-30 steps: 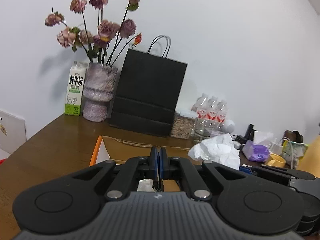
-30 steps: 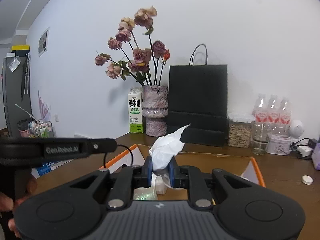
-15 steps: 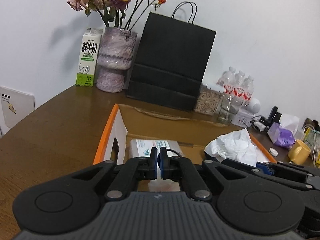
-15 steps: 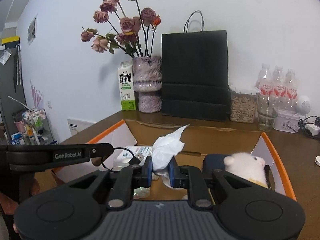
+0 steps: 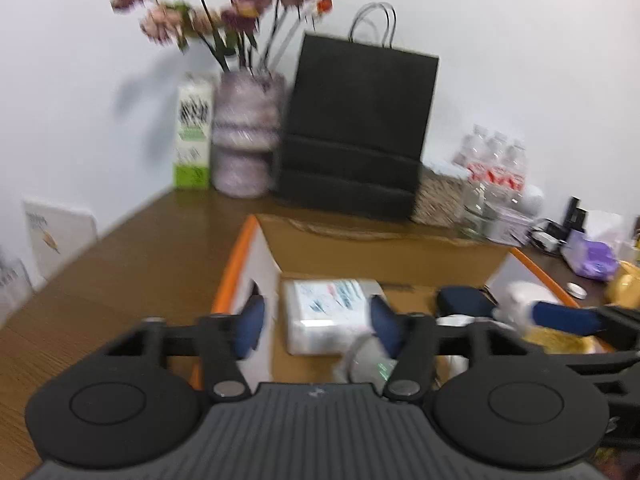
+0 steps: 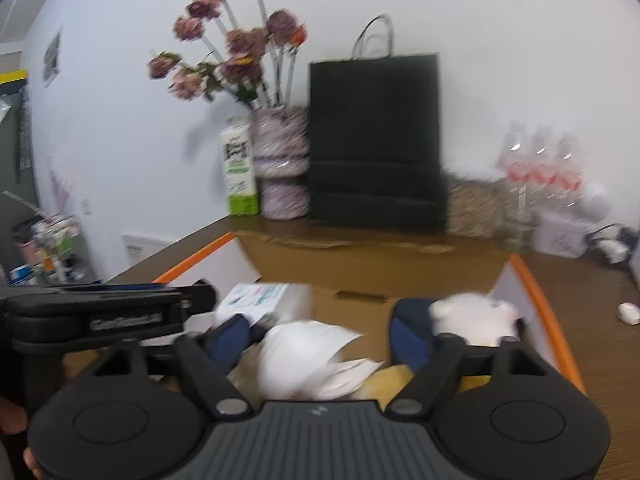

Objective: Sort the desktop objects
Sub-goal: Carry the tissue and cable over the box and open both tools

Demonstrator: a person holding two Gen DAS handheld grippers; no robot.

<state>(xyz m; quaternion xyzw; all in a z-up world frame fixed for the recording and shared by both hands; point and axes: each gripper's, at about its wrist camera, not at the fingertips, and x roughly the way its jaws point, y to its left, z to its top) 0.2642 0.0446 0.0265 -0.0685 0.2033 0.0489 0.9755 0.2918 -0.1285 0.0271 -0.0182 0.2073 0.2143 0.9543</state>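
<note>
An open cardboard box with orange-edged flaps (image 5: 248,248) (image 6: 532,280) sits on the wooden desk. Inside lie a white tissue pack (image 5: 326,312) (image 6: 260,298), a dark pouch (image 5: 460,300) and a white plush toy (image 6: 472,314). My left gripper (image 5: 316,330) is open over the box's left side, above the tissue pack. My right gripper (image 6: 320,340) is open, and a crumpled white tissue (image 6: 304,360) lies loose between its fingers inside the box. The left gripper's body shows in the right wrist view (image 6: 112,312).
Behind the box stand a black paper bag (image 5: 356,132), a vase of dried roses (image 5: 246,132), a milk carton (image 5: 194,136), a seed jar (image 6: 472,208) and water bottles (image 5: 496,168). A purple tissue pack (image 5: 592,258) and a bottle cap (image 6: 628,312) lie to the right.
Both grippers have opened. The right gripper has let go of the crumpled tissue, which now lies in the box. Both views are blurred from motion.
</note>
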